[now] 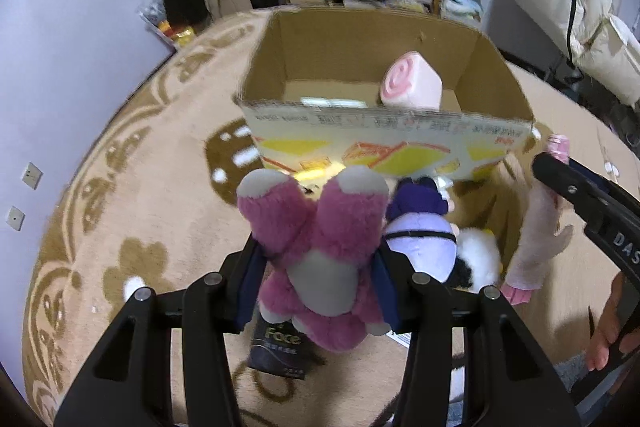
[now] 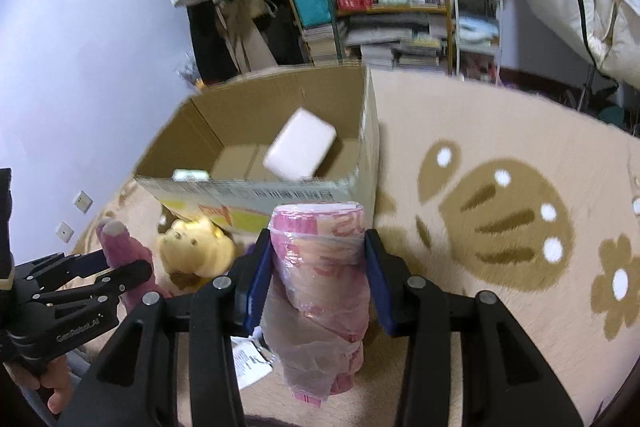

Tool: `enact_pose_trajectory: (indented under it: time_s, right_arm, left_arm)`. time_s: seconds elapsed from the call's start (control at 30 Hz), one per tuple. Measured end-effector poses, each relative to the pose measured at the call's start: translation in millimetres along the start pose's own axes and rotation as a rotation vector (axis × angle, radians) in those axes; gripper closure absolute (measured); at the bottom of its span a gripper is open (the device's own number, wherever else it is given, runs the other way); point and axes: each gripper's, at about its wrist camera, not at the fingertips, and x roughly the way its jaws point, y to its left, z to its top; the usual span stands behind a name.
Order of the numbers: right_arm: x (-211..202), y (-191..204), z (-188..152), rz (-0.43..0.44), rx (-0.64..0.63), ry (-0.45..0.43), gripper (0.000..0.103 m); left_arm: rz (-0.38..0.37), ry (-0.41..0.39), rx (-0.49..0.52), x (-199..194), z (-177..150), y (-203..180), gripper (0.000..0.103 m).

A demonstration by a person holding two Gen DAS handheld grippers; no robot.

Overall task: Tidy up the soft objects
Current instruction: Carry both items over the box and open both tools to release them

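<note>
The left gripper (image 1: 320, 267) is clamped on a pink plush bear (image 1: 320, 247): its two blue pads press the body from both sides, and the bear's two grey-tipped legs stick out past the fingertips toward the cardboard box (image 1: 384, 67). The right gripper (image 2: 318, 275) is closed on a pink roll wrapped in clear plastic (image 2: 320, 275) — the roll stands upright between the fingers, its top end above the fingertips and its loose plastic end hanging below them. Ahead of both pairs of fingers stands the open box on the beige patterned carpet (image 2: 500, 147), and inside it lies one pink and white pillow (image 1: 412, 83). Just right of the left fingers, on the carpet in front of the box, lie a purple and white plush toy (image 1: 420, 227) and a black and white one (image 1: 478, 259). Left of the right fingers a yellow plush bear (image 2: 196, 247) sits near the front wall of the box.
</note>
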Motion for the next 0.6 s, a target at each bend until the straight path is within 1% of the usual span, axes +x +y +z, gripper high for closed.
enact_pose_trajectory:
  time_s: [0.1, 0.3, 0.4, 0.47, 0.53, 0.6]
  right_arm:
    - [-13, 5, 10, 0.005, -0.019, -0.061, 0.057]
    - [-35, 14, 23, 0.028, -0.029, -0.175, 0.057]
    - [-43, 16, 28, 0.036, -0.032, -0.233, 0.057]
    - [-49, 17, 31, 0.043, -0.034, -0.293, 0.057]
    - [-52, 19, 34, 0.045, -0.037, -0.328, 0.057]
    - [-53, 21, 40, 0.049, -0.041, -0.351, 0.057]
  left_arm:
    - [0.030, -0.073, -0.024, -17, 3, 8, 0.056]
    - [0.078, -0.208, -0.027, -45, 13, 16, 0.056]
    - [0.072, -0.290, -0.040, -58, 19, 20, 0.056]
    - [0.072, -0.351, -0.039, -66, 25, 19, 0.056]
    - [0.060, -0.387, -0.039, -72, 31, 20, 0.056]
    - [0.053, -0.407, -0.038, -74, 38, 20, 0.055]
